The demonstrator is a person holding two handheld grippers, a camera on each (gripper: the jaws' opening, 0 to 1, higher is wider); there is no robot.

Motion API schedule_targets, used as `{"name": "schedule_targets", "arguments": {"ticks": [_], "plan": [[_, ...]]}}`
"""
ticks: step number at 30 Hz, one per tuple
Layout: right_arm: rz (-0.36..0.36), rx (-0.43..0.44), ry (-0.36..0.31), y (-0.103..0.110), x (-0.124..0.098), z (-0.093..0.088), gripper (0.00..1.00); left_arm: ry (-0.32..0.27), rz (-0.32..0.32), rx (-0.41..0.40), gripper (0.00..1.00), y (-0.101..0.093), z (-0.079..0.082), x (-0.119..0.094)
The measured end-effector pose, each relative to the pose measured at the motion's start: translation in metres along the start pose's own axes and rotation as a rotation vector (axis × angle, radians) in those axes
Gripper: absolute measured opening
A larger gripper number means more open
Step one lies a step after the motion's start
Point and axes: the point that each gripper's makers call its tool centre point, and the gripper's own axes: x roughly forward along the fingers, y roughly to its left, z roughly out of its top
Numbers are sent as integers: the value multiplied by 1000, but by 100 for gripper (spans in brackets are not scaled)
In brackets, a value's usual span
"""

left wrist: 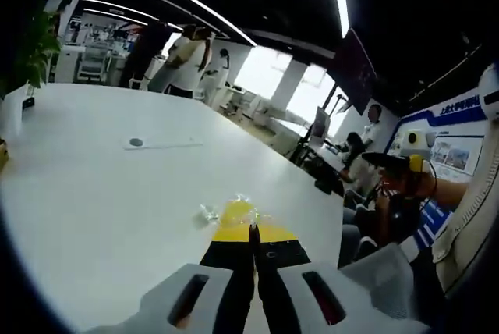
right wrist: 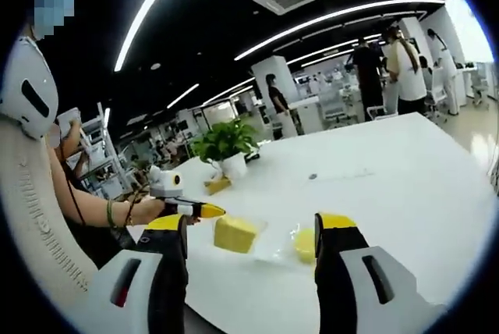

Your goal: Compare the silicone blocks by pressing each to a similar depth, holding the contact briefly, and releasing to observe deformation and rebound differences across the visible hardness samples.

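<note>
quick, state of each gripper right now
left gripper: shut, fingers together, nothing between them; yellow block lies beyond its tips.
right gripper: open, holding nothing; yellow block on the table ahead.

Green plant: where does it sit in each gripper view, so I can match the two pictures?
Left gripper view: the green plant is at the far left edge, beyond the white table.
Right gripper view: the green plant stands left of centre at the table's far side, behind the yellow block.
Shared landmark: the small dark disc on the table.
</note>
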Motion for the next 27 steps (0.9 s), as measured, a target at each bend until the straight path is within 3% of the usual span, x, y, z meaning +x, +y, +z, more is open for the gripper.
{"name": "schedule_targets", "arguments": {"ticks": [6, 14, 16, 21, 27], "plan": [[-47, 6, 30, -11, -4, -3, 60, -21, 34, -11, 0, 25, 4, 2], [-75, 4, 78, -18, -7, -9, 59, -65, 141, 54, 0, 73, 13, 6], [-80, 10, 89, -19, -8, -12, 59, -36, 192, 105, 0, 93, 8, 6], [-94, 13, 119, -22, -11, -19, 57, 13, 223, 127, 0, 124, -10, 11], [-108, 19, 131, -28, -9, -20, 56, 50, 261, 137, 0, 146, -25, 13]]}}
